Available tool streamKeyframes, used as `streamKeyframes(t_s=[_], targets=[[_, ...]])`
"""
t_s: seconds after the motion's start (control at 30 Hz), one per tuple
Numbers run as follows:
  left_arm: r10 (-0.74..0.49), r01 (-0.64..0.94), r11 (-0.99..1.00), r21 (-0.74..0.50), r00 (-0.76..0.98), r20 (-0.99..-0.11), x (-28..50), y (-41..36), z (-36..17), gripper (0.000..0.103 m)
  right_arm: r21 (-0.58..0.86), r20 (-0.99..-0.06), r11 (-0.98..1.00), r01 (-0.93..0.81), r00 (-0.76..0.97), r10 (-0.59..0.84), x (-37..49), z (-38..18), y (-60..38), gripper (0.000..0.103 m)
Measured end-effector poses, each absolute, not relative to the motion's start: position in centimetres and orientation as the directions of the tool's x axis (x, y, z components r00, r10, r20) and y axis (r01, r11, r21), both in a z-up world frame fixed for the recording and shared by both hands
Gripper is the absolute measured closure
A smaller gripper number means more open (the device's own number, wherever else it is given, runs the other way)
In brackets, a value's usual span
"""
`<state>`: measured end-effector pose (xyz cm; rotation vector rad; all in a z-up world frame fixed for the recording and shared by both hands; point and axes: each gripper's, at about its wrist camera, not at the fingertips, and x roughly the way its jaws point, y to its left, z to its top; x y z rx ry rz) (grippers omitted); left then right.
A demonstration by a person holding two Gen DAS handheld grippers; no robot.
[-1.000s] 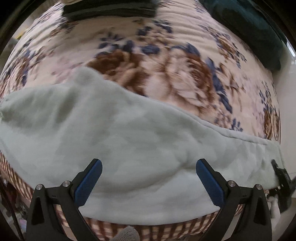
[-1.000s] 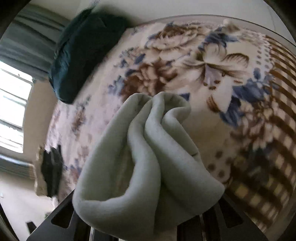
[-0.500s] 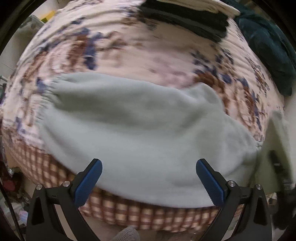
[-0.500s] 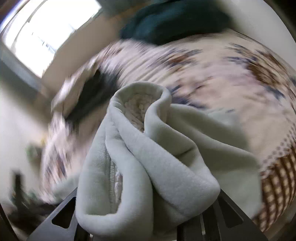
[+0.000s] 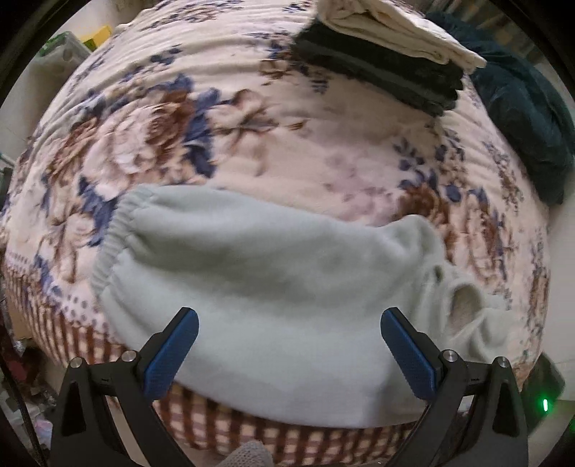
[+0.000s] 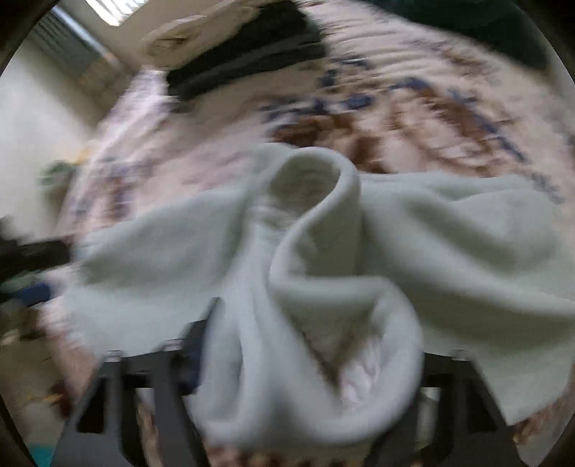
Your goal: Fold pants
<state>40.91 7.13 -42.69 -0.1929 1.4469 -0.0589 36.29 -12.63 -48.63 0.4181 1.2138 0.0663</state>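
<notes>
Now right tool (image 6: 305, 359) opening, pants (image 6: 323, 269) bunched between jaws; left tool (image 5: 289, 345) released above pants.

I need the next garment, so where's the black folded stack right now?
In the left wrist view the black stack lies at the far right of the bed, under a cream garment and beside a dark green blanket.

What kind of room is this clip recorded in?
Most likely a bedroom. The pale green pants lie on a floral quilted bedspread over what looks like a bed, with a stack of folded clothes and a dark green blanket at its far end.
</notes>
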Motion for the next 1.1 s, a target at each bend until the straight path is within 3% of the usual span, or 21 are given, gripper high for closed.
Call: streamKeyframes(t_s=[0.13,0.27,0.33,0.5,0.67,0.7,0.73,0.77,0.8,0.83,0.9,1.0,1.07,1.1], targets=[[-0.207,0.01,0.978,-0.207,0.109,-0.972,41.9,2.9,-42.0,0.0,0.571,-0.796,0.794,0.208,0.377,0.473,32.7,-45.8,-15.9,0.024],[-0.259,0.176,0.954,-0.243,0.078,-0.963,43.4,-4.9,-40.8,0.0,0.602,-0.797,0.616,0.508,0.421,0.432,26.7,-46.3,-24.0,0.024],[-0.258,0.336,0.913,-0.233,0.033,-0.965,44.1,-11.1,-40.6,0.0,0.593,-0.804,0.465,0.658,0.452,0.385,22.9,-47.7,-28.7,0.024],[-0.189,0.728,0.666,-0.163,-0.047,-0.981,42.9,-27.2,-42.7,0.0,0.582,-0.8,0.227,0.781,0.502,0.328,17.9,-51.6,-35.4,0.024],[-0.028,0.91,0.405,-0.089,-0.084,-0.996,40.1,-37.4,-48.3,0.003,0.634,-0.736,0.042,0.772,0.587,0.337,16.1,-55.0,-38.2,0.025],[0.011,0.93,0.362,-0.066,-0.075,-0.997,39.7,-38.9,-49.5,0.015,0.646,-0.719,0.011,0.763,0.604,0.344,16.0,-55.6,-38.6,0.025],[0.035,0.94,0.337,-0.055,-0.071,-0.997,39.4,-39.8,-50.5,0.043,0.657,-0.7,-0.024,0.754,0.621,0.353,15.9,-56.2,-38.7,0.027],[0.052,0.943,0.325,-0.074,-0.096,-0.994,39.1,-40.2,-51.3,0.06,0.665,-0.685,-0.053,0.745,0.636,0.355,15.7,-56.6,-38.9,0.03],[0.059,0.937,0.329,-0.117,-0.144,-0.988,39.0,-40.4,-52.0,0.093,0.676,-0.666,-0.077,0.733,0.653,0.36,15.6,-57.1,-38.9,0.041],[0.057,0.937,0.326,-0.123,-0.149,-0.987,38.8,-40.4,-52.1,0.098,0.683,-0.654,-0.098,0.724,0.666,0.359,15.2,-57.5,-39.0,0.054],[0.053,0.965,0.263,-0.02,-0.035,-0.998,38.0,-40.4,-51.5,0.102,0.688,-0.643,-0.13,0.714,0.683,0.346,14.4,-57.6,-38.9,0.07],[0.065,0.97,0.215,0.116,0.105,-0.992,38.2,-39.5,-51.2,0.103,0.698,-0.628,-0.149,0.7,0.699,0.342,13.5,-57.6,-37.9,0.076],[0.117,0.962,0.23,0.149,0.125,-0.985,39.7,-38.9,-52.1,0.103,0.694,-0.636,-0.128,0.708,0.687,0.35,12.8,-57.3,-37.4,0.078],[0.117,0.952,0.287,0.107,0.076,-0.99,40.9,-38.5,-52.2,0.102,0.689,-0.644,-0.121,0.715,0.68,0.35,12.5,-57.2,-37.2,0.078]])
